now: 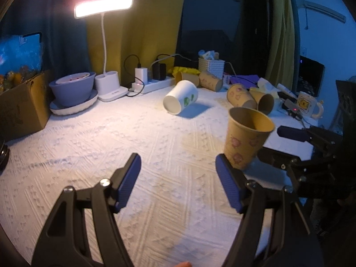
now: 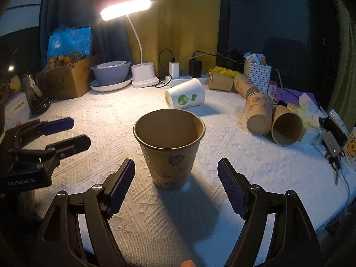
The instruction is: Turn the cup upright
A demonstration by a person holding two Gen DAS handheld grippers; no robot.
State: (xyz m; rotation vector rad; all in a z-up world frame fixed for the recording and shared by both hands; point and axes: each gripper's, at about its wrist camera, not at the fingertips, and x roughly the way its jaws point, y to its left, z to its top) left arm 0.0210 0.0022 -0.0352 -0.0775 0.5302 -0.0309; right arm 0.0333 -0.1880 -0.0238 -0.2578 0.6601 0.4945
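A brown paper cup with pink prints [image 2: 170,146] stands upright on the white textured cloth [image 2: 155,222], just ahead of my right gripper [image 2: 176,185]. The right gripper is open and empty, its jaws apart on either side of the cup without touching it. The same cup shows in the left wrist view [image 1: 247,138], to the right of my left gripper [image 1: 178,182], which is open and empty over the cloth. The right gripper [image 1: 287,143] shows there beside the cup. The left gripper also shows at the left of the right wrist view [image 2: 69,133].
A white cup with a green print [image 2: 185,96] lies on its side further back. Several brown cups [image 2: 271,115] lie on their sides at right. A lit desk lamp [image 2: 142,75], grey bowl [image 2: 111,72], cardboard box [image 2: 66,80], power strip [image 2: 178,80] and white basket [image 2: 257,74] line the back edge.
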